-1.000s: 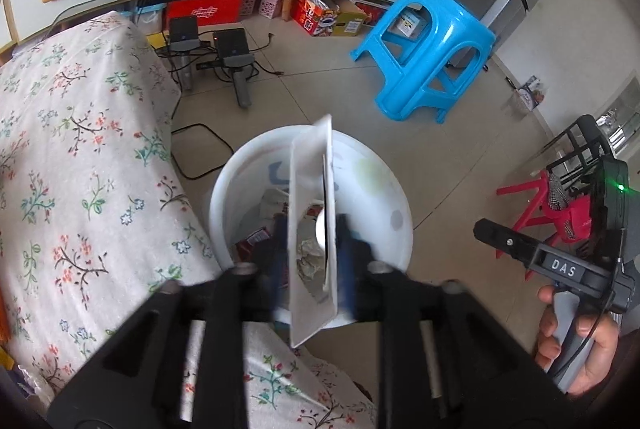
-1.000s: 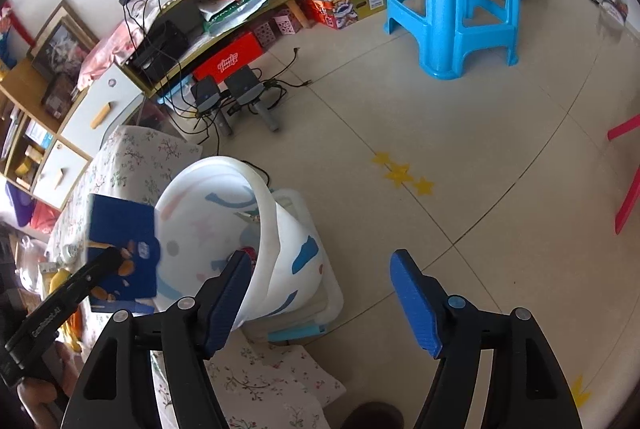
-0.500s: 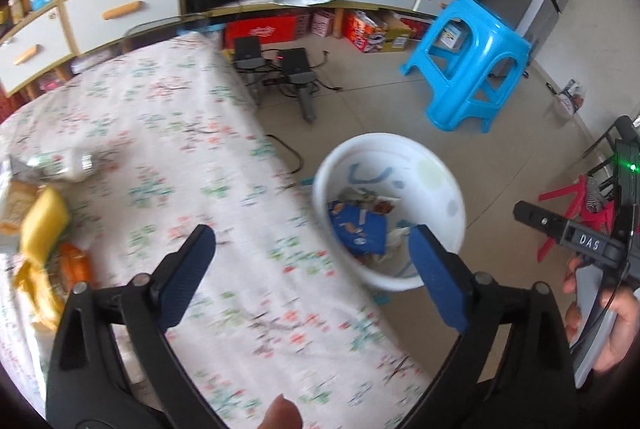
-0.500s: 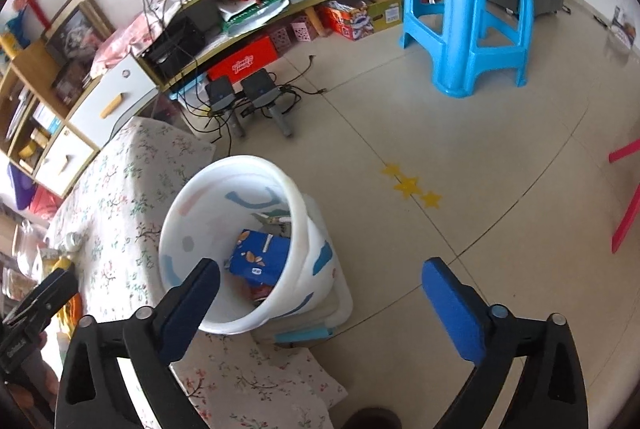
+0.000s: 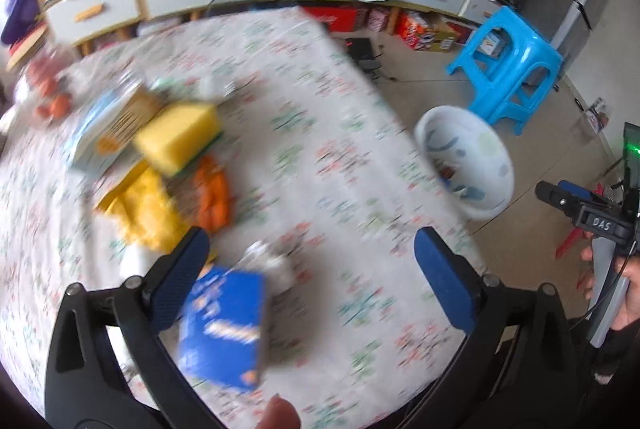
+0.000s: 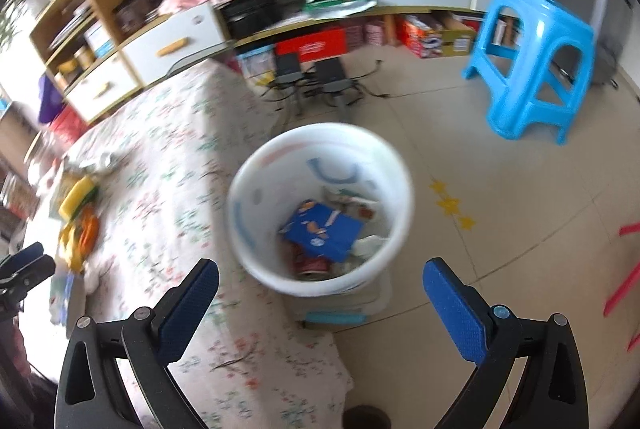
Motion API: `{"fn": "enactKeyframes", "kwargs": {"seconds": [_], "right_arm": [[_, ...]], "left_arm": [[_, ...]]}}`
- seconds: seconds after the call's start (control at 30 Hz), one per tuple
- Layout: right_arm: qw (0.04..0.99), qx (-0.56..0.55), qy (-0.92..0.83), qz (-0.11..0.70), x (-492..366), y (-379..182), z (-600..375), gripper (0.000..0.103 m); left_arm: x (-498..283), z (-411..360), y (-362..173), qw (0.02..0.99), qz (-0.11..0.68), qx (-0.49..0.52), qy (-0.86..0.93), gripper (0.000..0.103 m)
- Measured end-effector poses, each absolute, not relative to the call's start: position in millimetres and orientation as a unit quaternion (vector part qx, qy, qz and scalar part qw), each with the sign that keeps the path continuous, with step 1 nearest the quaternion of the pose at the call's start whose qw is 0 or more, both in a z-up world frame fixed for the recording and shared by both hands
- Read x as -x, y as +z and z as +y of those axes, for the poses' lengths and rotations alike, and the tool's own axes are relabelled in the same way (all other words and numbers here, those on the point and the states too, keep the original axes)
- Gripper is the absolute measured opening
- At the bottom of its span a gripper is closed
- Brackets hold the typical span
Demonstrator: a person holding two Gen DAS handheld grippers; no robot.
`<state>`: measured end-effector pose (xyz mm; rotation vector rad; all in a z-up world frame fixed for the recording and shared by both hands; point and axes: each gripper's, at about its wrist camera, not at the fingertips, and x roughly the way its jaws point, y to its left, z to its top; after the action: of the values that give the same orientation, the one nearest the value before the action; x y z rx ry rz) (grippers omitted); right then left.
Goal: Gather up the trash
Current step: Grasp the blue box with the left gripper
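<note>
nearby, blue stool [image 6: 532,65] past white bin [image 6: 320,207], both grippers spread empty, left gripper [image 5: 308,281] opening

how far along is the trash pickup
Done: a blue box and other scraps lie in the bin. In hand: nothing; left gripper, opening, and right gripper are empty. Left: another blue box on the table.

White bucket [image 6: 320,145] (blue box [image 6: 324,231] inside), floral tablecloth [image 5: 320,133].
</note>
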<state>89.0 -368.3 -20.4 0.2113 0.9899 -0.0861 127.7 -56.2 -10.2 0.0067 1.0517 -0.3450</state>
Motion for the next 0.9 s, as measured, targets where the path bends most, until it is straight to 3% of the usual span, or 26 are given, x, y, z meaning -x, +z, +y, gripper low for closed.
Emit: {"fn": "enactKeyframes", "kwargs": {"seconds": [0.27,0.57,0.73,0.8,0.9], "right_arm": [[0.871,-0.078,-0.014,0.485,-100,-28,-324,0.103],[0.866,-0.045,0.004,0.499,-110,-35,-286,0.103],[0.865,-0.030,0.014,0.501,-115,-35,-267,0.103],[0.864,-0.027,0.019,0.502,-118,-35,-258,0.103],[0.865,-0.027,0.024,0.501,-121,-33,-249,0.103]], "left_arm": [[-112,1,-28,0.834,0.529,0.020,-0.156,0.102],[-106,8,-61,0.796,0.572,0.049,-0.193,0.100],[-112,13,-76,0.789,0.583,0.062,-0.182,0.086],[-113,14,-81,0.782,0.589,0.067,-0.191,0.062],[-108,15,-74,0.790,0.579,0.066,-0.192,0.062]]}}
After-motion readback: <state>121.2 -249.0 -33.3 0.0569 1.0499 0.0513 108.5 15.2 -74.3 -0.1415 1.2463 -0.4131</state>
